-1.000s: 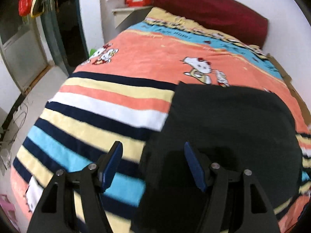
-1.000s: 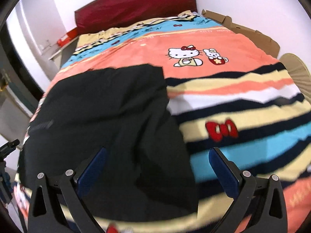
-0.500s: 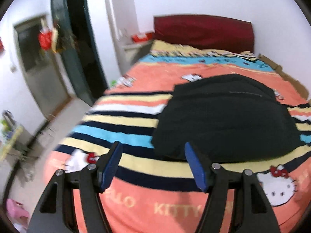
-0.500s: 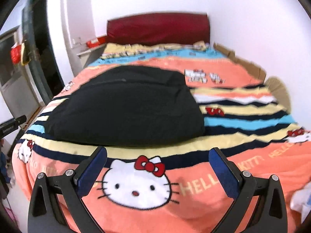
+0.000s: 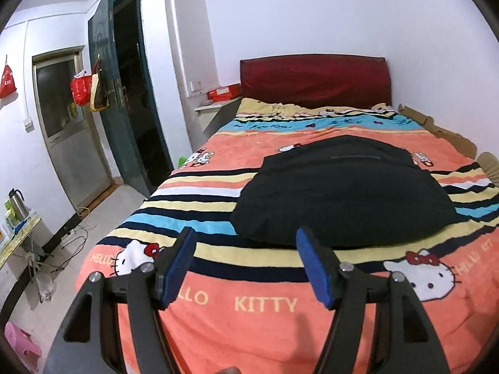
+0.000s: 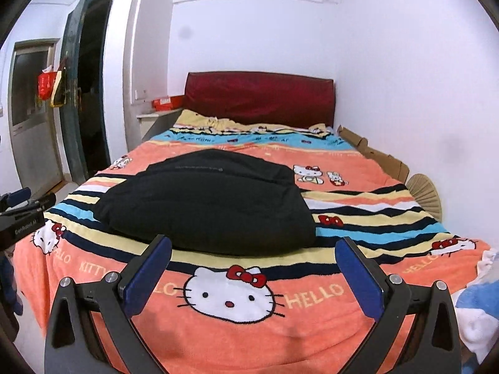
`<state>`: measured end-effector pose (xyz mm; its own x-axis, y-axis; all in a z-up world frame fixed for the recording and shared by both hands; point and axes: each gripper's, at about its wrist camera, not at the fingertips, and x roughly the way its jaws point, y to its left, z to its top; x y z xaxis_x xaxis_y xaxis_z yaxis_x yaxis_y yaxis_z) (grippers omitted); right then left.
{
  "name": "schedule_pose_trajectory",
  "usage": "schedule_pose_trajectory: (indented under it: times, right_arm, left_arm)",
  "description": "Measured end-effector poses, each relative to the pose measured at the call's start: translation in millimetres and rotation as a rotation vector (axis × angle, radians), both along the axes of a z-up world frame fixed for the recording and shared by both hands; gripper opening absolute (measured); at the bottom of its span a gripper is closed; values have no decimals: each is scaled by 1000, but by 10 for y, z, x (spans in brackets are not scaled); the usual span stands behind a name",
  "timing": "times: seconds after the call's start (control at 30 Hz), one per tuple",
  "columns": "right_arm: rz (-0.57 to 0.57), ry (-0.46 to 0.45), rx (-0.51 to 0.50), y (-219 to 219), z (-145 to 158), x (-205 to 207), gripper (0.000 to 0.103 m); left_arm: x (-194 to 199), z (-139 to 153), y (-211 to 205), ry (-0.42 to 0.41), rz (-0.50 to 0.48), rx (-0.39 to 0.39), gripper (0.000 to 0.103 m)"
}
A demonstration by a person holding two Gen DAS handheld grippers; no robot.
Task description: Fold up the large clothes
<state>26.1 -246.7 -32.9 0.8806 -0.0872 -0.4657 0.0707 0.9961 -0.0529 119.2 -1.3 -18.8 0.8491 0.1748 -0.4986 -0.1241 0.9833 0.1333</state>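
Note:
A black garment (image 5: 340, 193) (image 6: 205, 199) lies folded into a compact block in the middle of the bed (image 5: 265, 305) (image 6: 312, 327), on its orange striped cartoon-cat blanket. My left gripper (image 5: 246, 265) is open over the foot of the bed, short of the garment, with nothing between its blue pads. My right gripper (image 6: 254, 275) is open too, wider, and also holds nothing. Both are pulled back from the garment. The left gripper's body shows at the left edge of the right wrist view.
A dark red headboard (image 5: 315, 81) stands against the far wall. Flattened cardboard (image 6: 380, 159) runs along the bed's right side by the wall. An open dark door (image 5: 124, 93) and bare floor (image 5: 93, 224) with cables lie to the left. White and blue cloth (image 6: 477, 311) lies at the right.
Both grippers have drawn back and risen from just over the black garment to the foot of the bed. The garment stays where it lay. Both stayed open.

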Motion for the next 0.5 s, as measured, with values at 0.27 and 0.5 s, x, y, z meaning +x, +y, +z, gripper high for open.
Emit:
schedule_pose_trajectory:
  times: [0.27,0.5]
  right_arm:
    - [7,-22,-11,58,14,-151,102]
    - [5,-17,-7,61,-13,-203,102]
  left_arm:
    - [-190,37,-44,-29,-34,-18,65]
    - [-296,62,-28,-35,-56,-37,65]
